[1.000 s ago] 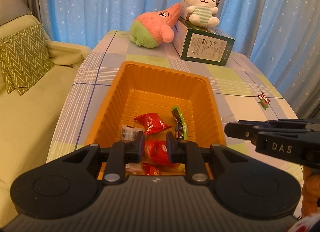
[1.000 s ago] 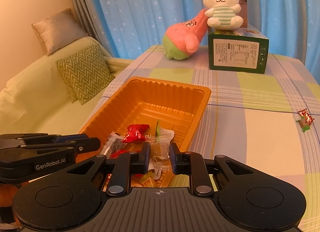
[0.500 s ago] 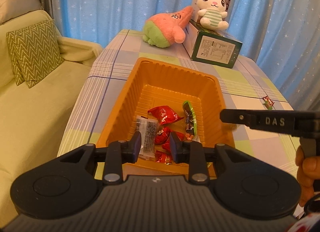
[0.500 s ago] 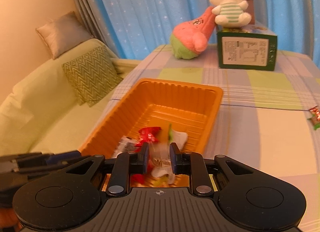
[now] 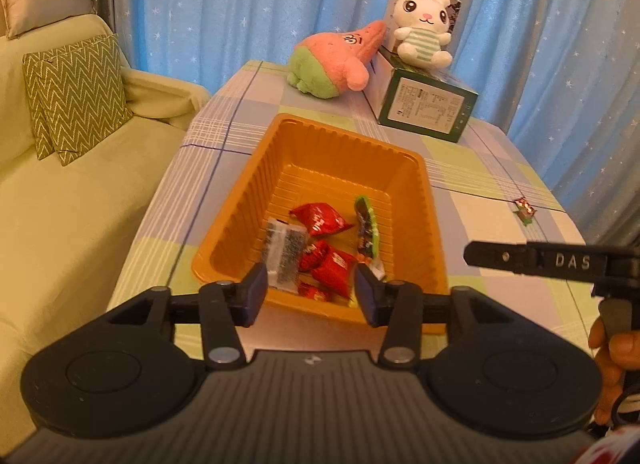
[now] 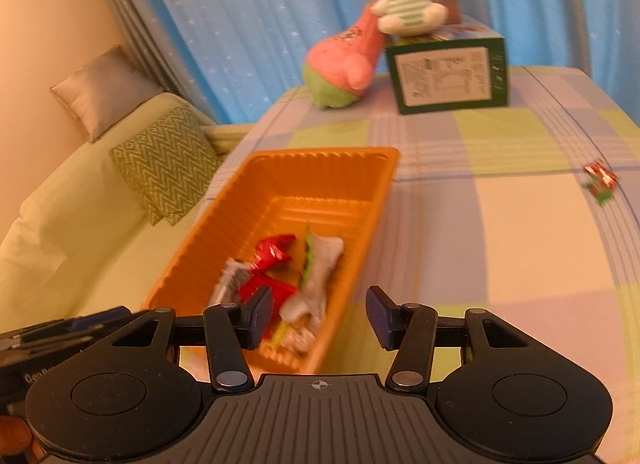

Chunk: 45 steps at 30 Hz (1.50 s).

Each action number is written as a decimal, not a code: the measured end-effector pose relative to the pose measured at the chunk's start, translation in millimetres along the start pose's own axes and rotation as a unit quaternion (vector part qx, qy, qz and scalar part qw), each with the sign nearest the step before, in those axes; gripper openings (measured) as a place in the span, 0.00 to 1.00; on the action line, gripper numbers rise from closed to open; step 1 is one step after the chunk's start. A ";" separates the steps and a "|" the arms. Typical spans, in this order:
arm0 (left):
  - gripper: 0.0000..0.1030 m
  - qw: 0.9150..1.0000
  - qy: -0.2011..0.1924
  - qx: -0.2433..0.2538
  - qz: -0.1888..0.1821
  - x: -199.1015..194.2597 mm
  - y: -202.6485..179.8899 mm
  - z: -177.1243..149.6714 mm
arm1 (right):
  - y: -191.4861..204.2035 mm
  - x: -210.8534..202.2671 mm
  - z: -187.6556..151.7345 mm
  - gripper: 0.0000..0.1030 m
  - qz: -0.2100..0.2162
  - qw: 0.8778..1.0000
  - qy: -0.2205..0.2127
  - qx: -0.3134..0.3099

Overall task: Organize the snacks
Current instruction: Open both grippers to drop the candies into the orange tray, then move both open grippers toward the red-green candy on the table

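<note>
One orange tray [image 5: 412, 167] sits on the checked worktop [image 5: 472, 167], and the snacks lie heaped at its near end. From the left side I count three red packets [image 5: 322, 218], one clear packet with dark print [image 5: 286, 248] and one green-edged bar [image 5: 367, 225]; the right view is blurred, yet it adds a white wrapper [image 6: 320, 268] beside them. One small red and green candy [image 5: 525, 211] lies alone on the worktop, well apart from the tray, to its right. At the far edge stand one green box [image 5: 424, 109], one white bunny toy [image 5: 422, 33] on top of it, and one pink plush [image 5: 340, 59] leaning against it.

The left tool [image 5: 310, 290] and the right tool [image 6: 318, 316] are both opening, nothing pinched between the pads. A second ago each was nearly closed over the pile, the right one on the pale wrapper, which now lies in the tray.
</note>
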<state>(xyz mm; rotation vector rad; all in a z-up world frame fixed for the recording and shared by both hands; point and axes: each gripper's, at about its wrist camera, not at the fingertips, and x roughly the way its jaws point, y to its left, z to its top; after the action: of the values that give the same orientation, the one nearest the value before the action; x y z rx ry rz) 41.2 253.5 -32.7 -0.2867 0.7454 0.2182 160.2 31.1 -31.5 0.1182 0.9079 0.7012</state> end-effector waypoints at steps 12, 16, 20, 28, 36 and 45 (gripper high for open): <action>0.71 1.000 -0.003 0.011 -0.001 -31.8 -31.2 -13.3 | -17.1 -54.7 -26.1 0.51 -0.035 0.999 -0.005 0.010; 0.77 1.000 -0.005 0.018 -0.006 -39.6 -44.1 -17.4 | -22.0 -71.7 -31.1 0.52 -0.042 0.999 -0.009 0.016; 0.80 1.000 -0.006 0.025 -0.012 -45.4 -57.9 -20.4 | -28.6 -87.3 -34.8 0.57 -0.054 0.998 -0.016 0.016; 0.82 0.999 -0.010 0.042 -0.029 -51.3 -83.7 -21.7 | -46.2 -115.7 -40.3 0.63 -0.072 0.996 -0.033 0.029; 0.84 0.997 -0.007 0.060 -0.044 -51.2 -107.2 -22.8 | -67.4 -137.7 -43.6 0.65 -0.090 0.994 -0.045 0.045; 0.84 0.995 -0.004 0.078 -0.062 -49.0 -130.4 -24.4 | -87.7 -152.4 -47.6 0.65 -0.102 0.991 -0.052 0.065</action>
<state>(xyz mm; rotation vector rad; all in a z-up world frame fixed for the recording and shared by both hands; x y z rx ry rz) 29.2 118.5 7.5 -0.1832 0.7292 0.0431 106.0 -137.9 9.6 0.1740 0.8525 0.4414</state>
